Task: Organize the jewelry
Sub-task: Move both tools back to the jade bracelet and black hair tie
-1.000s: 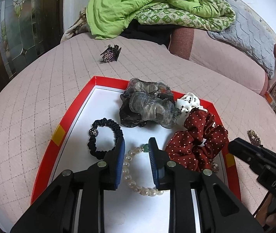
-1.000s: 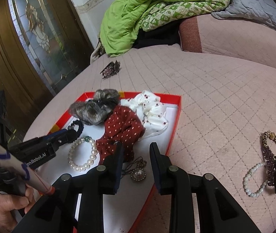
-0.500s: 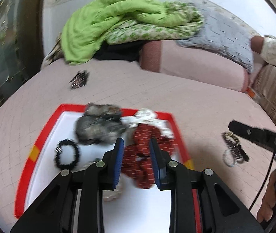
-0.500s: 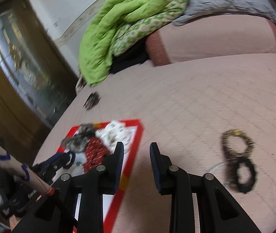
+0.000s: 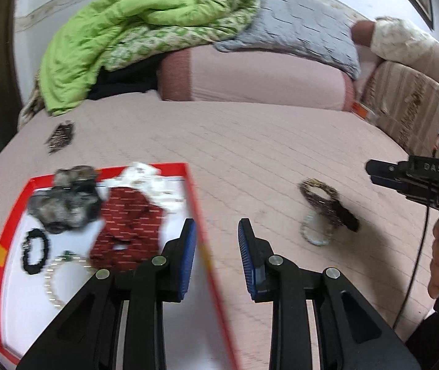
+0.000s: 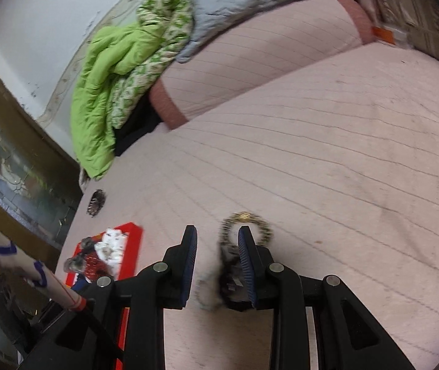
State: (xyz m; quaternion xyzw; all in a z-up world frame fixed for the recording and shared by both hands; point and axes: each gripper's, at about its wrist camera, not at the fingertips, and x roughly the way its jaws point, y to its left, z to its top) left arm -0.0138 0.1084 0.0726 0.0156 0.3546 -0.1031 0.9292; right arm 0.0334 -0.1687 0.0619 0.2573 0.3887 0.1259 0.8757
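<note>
1. Left tongs [image 5: 216, 246] open, nothing held, hovering over the right rim of the red tray [image 5: 198, 212].
2. Right tongs [image 6: 216, 252] open, nothing gripped, straddling the jewelry pile [image 6: 235, 265] on the pink bed [image 6: 342, 169].
3. Tray holds the red scrunchie [image 5: 127, 225], black hair tie [image 5: 34, 251] and pearl bracelet [image 5: 53, 280].

A pink quilted bed [image 5: 265, 141] is filling most of both views, its stitched lines running across the cover. A bright green duvet [image 5: 121, 30] is lying heaped at the far end beside a grey quilted blanket [image 5: 299, 27], over a pink bolster [image 5: 250, 77]. A white wall [image 6: 40, 30] is rising behind, and a dark wood door with patterned glass [image 6: 0, 166] is standing at the left
</note>
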